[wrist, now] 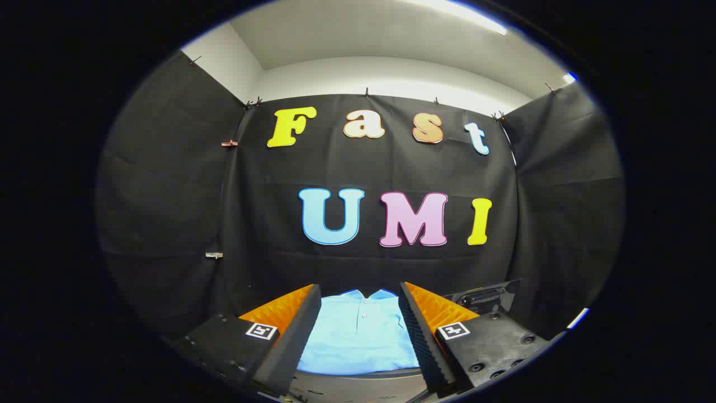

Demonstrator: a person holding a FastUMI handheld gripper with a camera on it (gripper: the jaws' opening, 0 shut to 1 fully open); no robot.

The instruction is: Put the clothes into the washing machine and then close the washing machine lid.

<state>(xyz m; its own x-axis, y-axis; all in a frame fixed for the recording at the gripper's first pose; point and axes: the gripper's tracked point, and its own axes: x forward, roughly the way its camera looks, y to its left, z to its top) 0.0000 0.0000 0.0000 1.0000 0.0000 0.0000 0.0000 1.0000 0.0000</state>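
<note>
Black cloth walls close the booth ahead of me, and my tongs (pixel 358 327) stand wide apart over a light blue shirt (pixel 358 336) between their fingers.

- The gripper (pixel 358 336) sits low in the frame, fingers spread apart.
- A light blue shirt (pixel 358 336) lies flat between and beyond them, collar toward the black cloth wall (pixel 168 196).

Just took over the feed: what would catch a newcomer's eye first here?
A light blue shirt with a buttoned collar, lying flat just ahead of and between the fingers. The gripper is open, its fingers spread on either side of the shirt, touching nothing. Behind hangs the booth's black cloth wall.
</note>
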